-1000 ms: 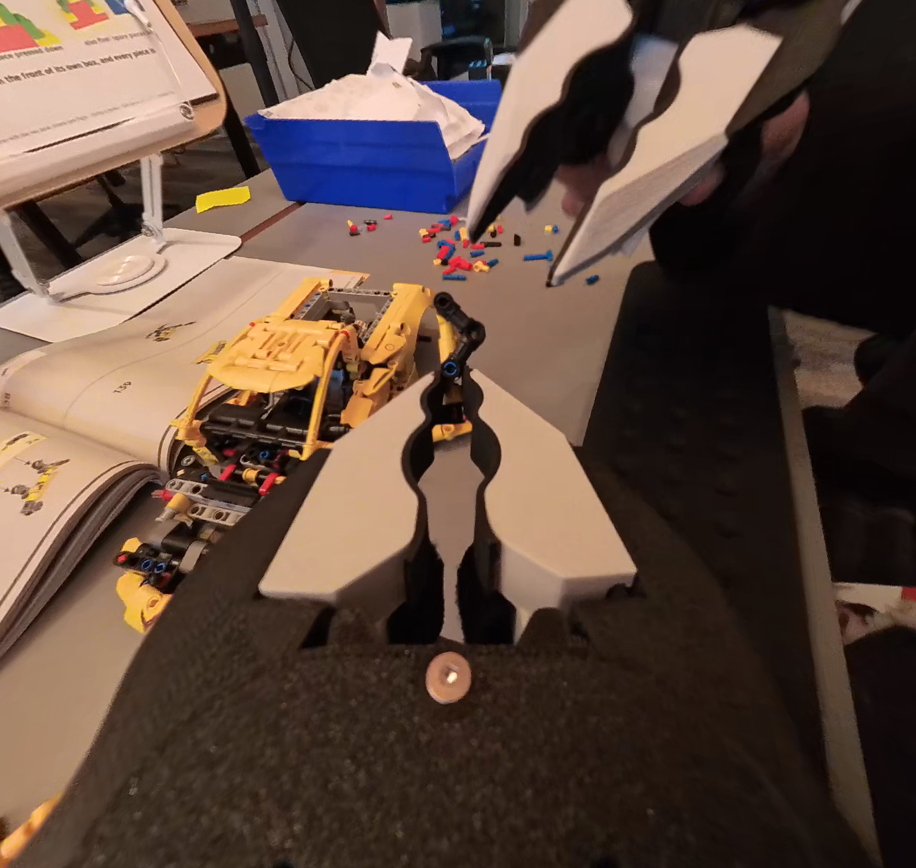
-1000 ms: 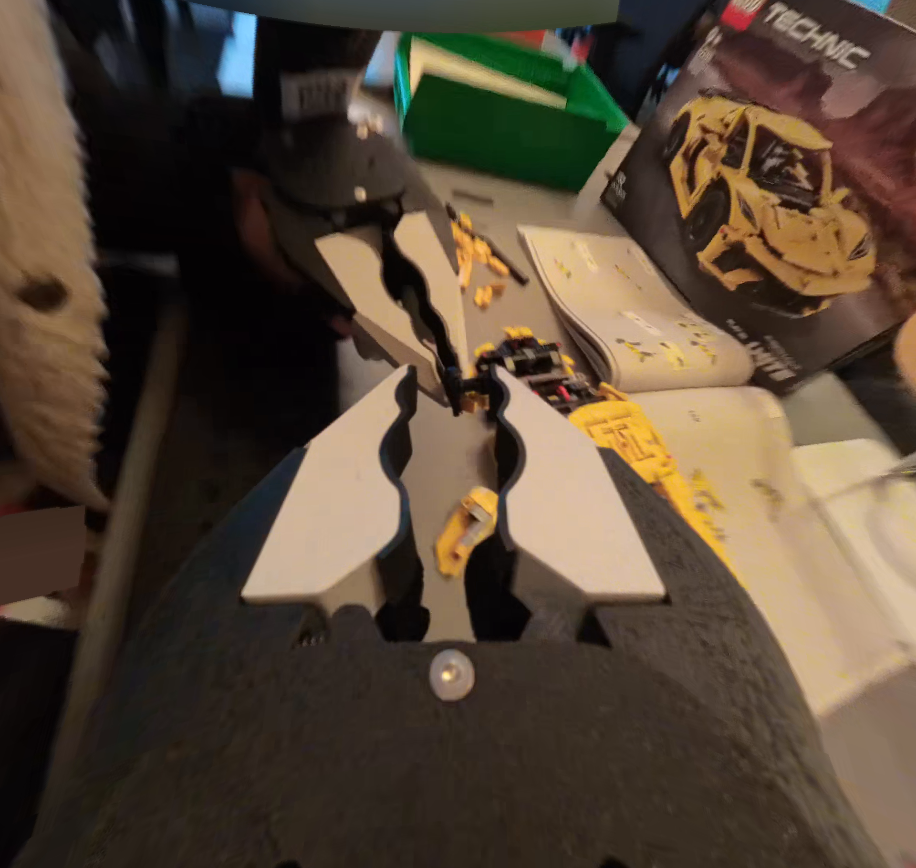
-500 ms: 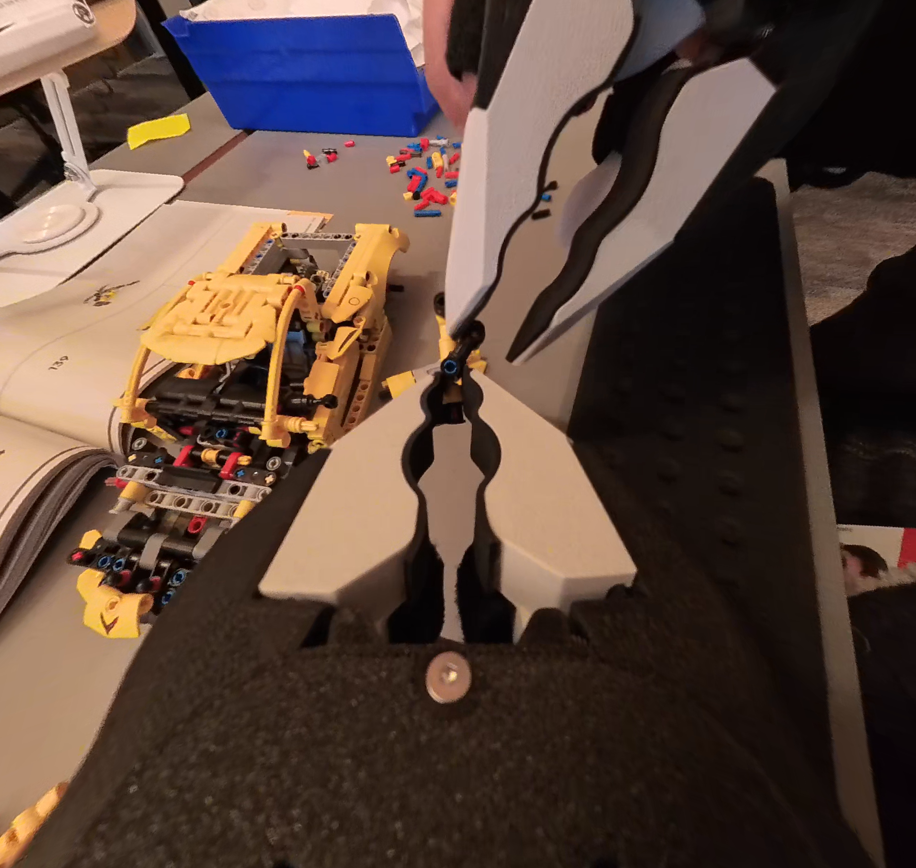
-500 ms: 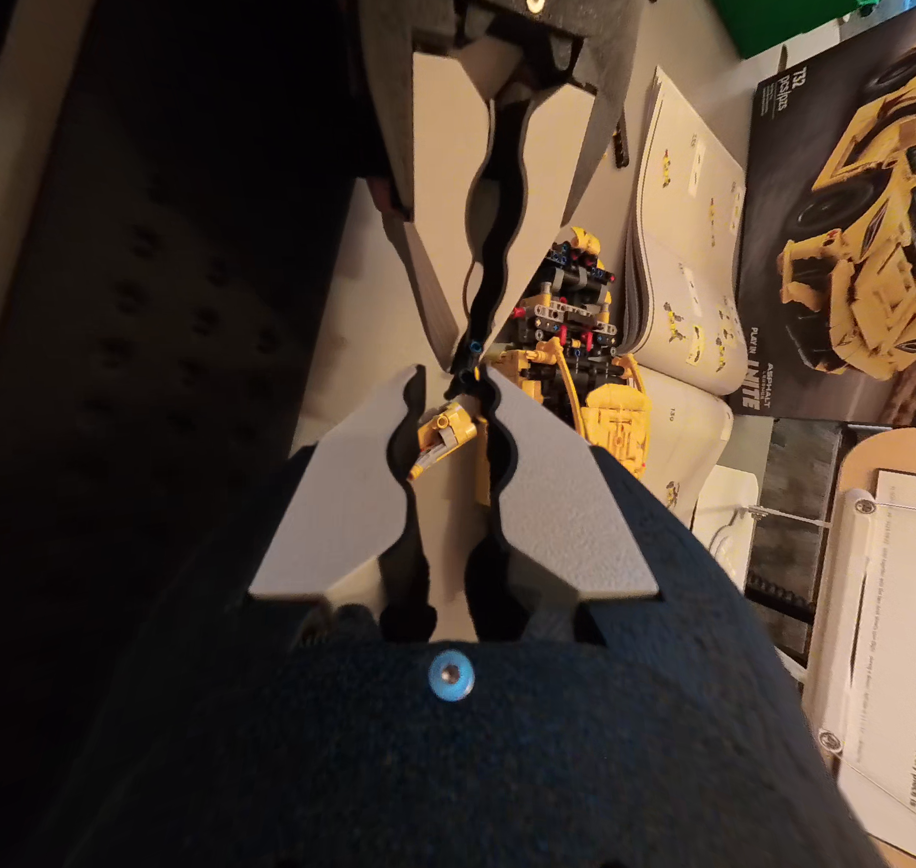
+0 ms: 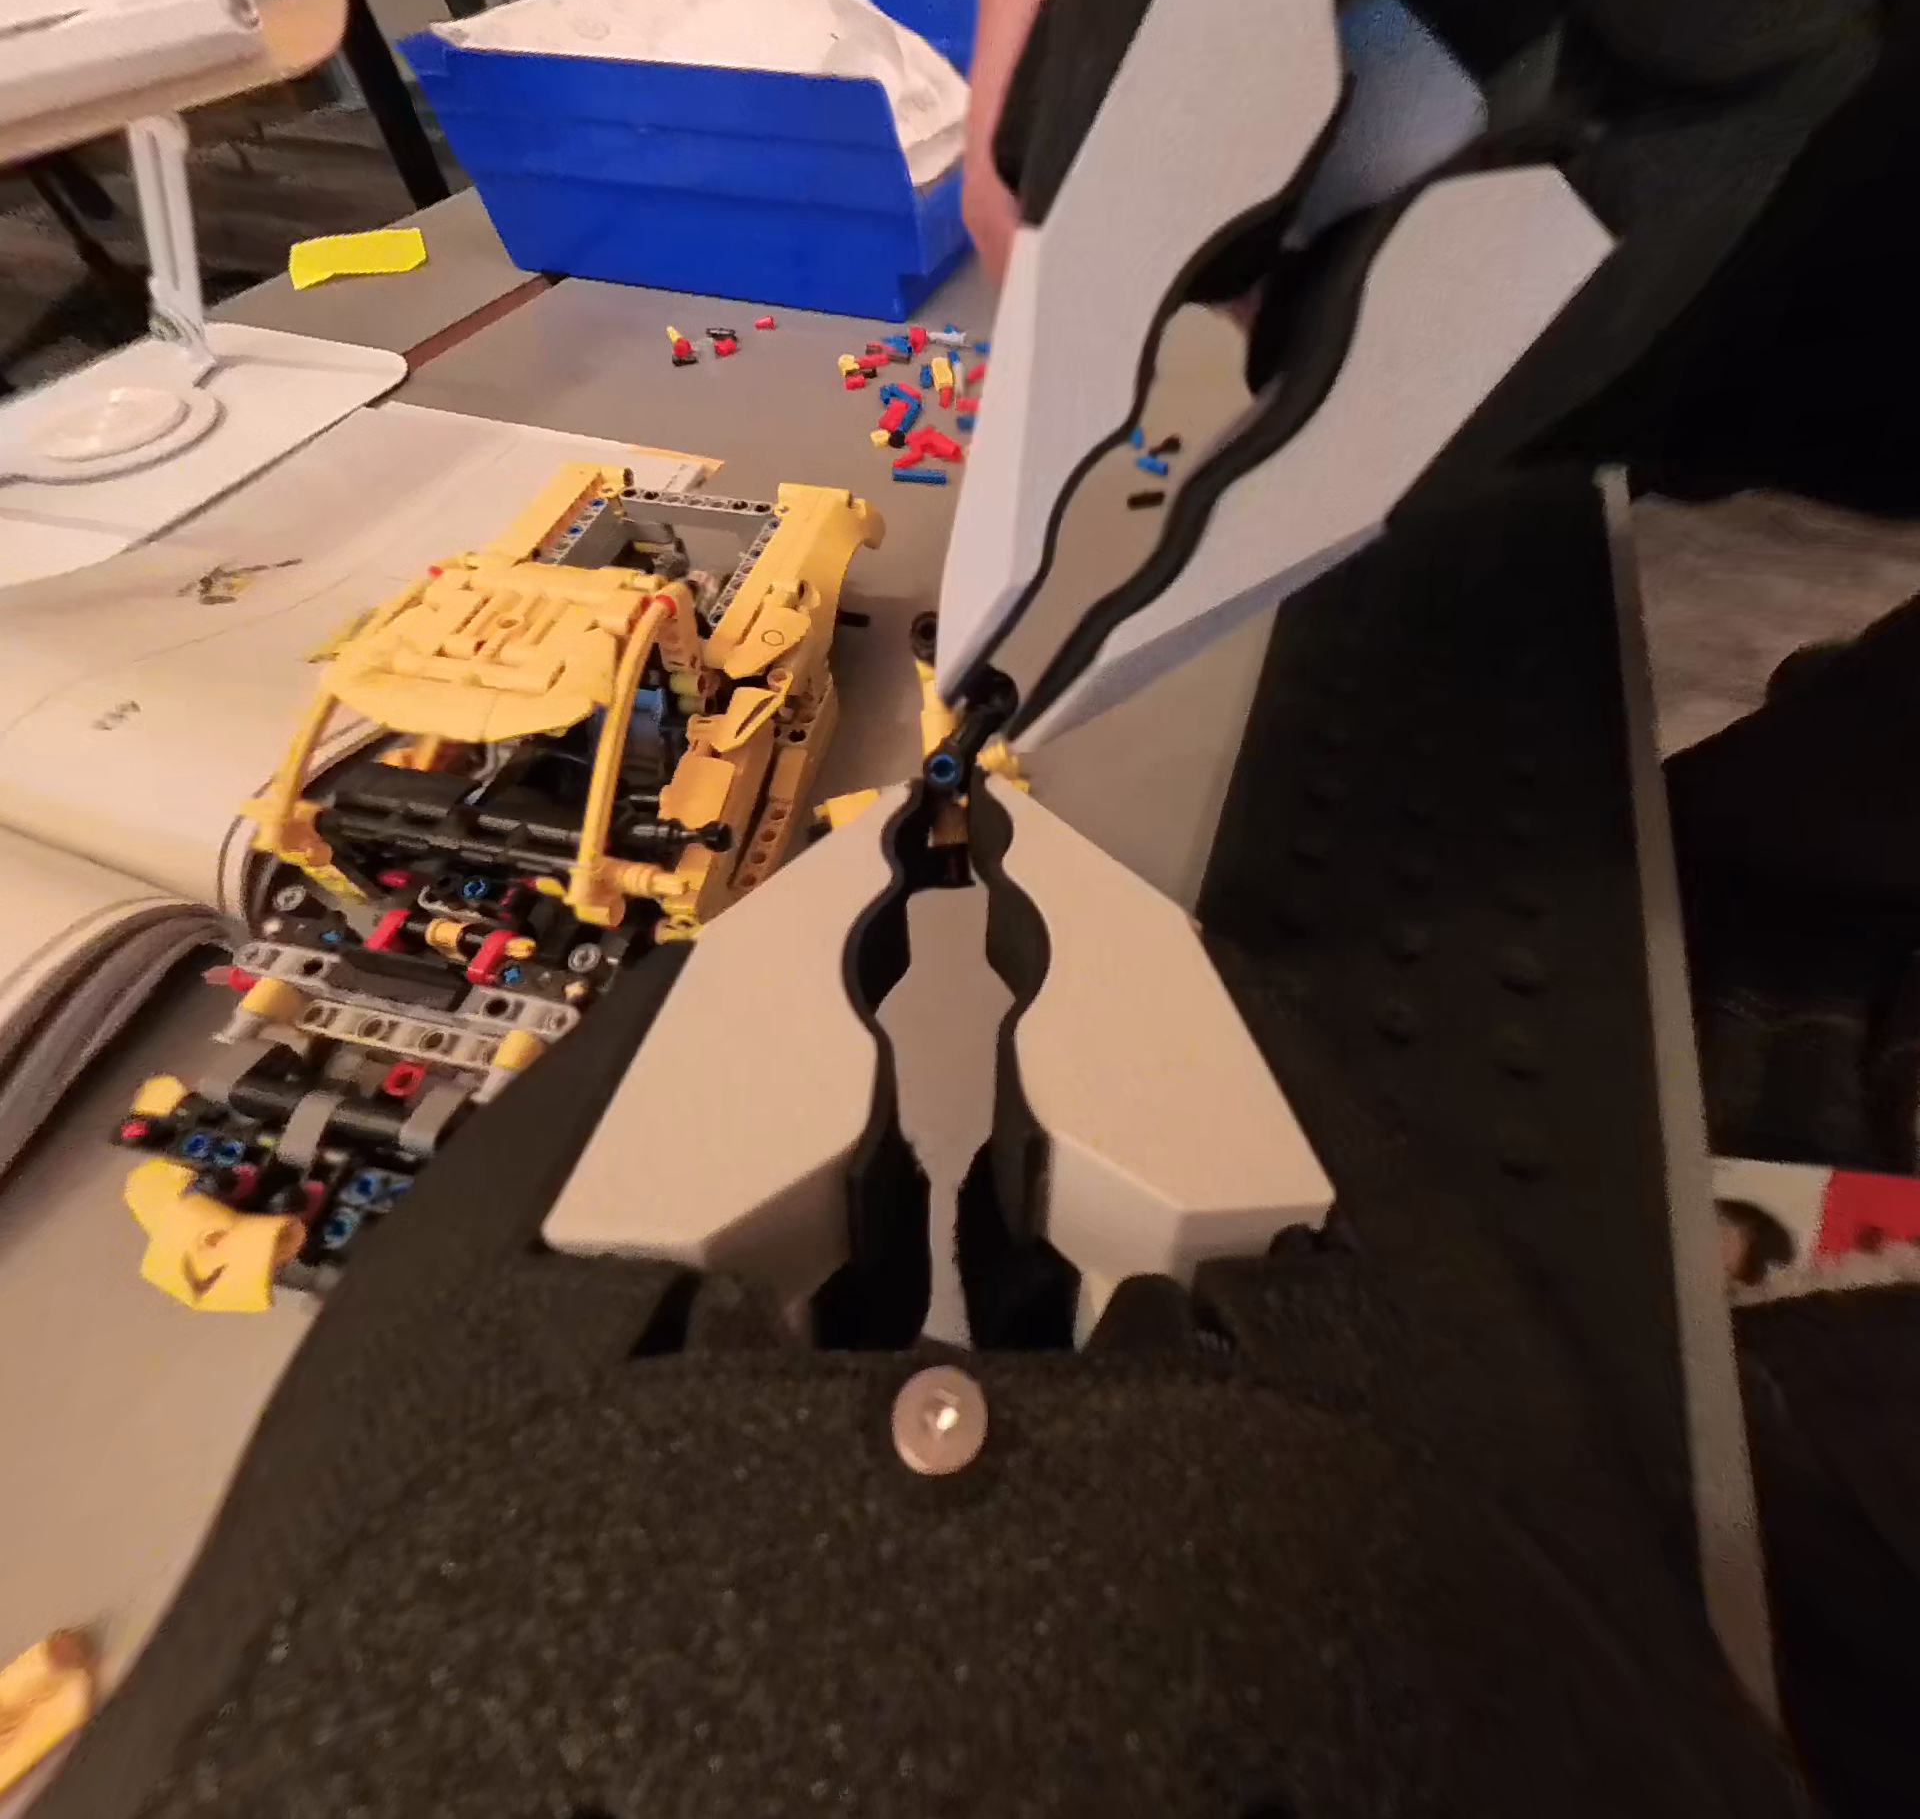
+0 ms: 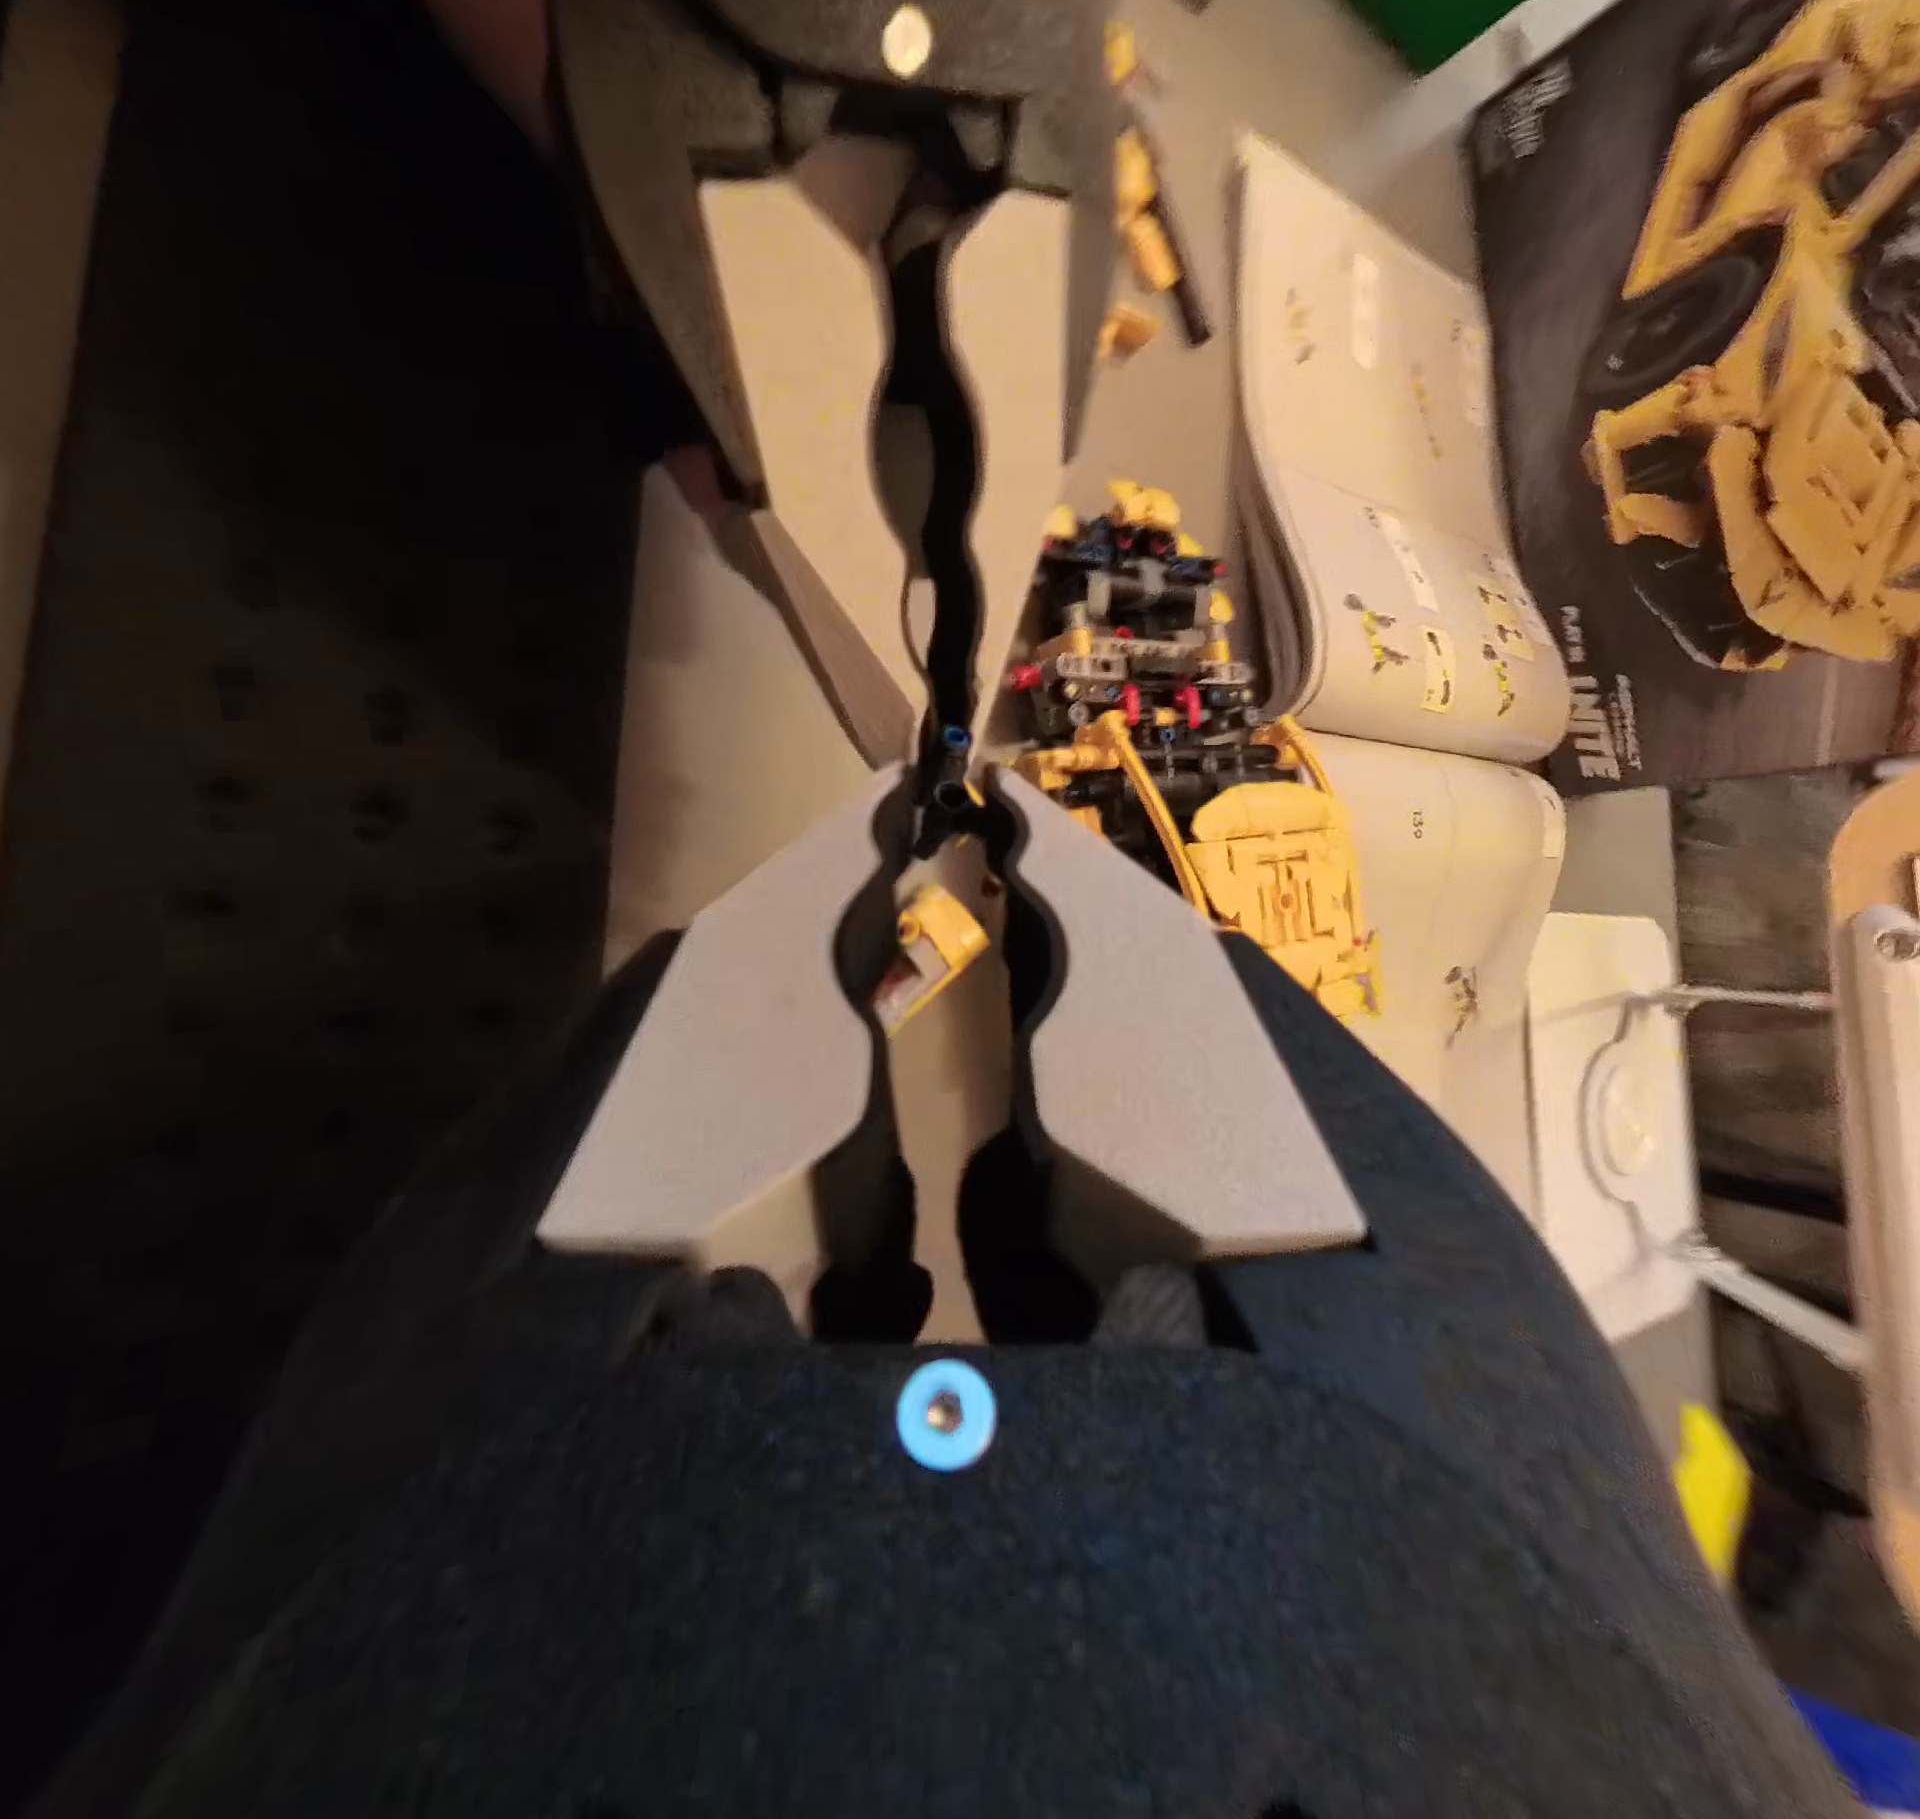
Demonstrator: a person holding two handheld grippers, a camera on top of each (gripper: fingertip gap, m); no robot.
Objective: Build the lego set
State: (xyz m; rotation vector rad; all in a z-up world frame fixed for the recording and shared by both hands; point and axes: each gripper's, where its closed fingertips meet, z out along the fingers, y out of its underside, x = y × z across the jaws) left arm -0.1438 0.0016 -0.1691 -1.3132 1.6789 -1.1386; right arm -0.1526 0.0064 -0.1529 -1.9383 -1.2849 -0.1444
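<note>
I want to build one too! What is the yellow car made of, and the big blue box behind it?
The yellow car looks like hard plastic: smooth, slightly shiny snap-together pieces with pin holes. The blue box also seems plastic: one even colour, moulded ridges, a soft sheen. I can't be certain from pictures.

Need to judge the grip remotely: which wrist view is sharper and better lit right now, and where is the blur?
Left wrist view: brighter, yellow car model fairly sharp, edges smeared. Right wrist view: dim, warm cast, motion blur on the set box; the left side is in deep shadow. The small black piece between both tongs reads better in the left view.
</note>
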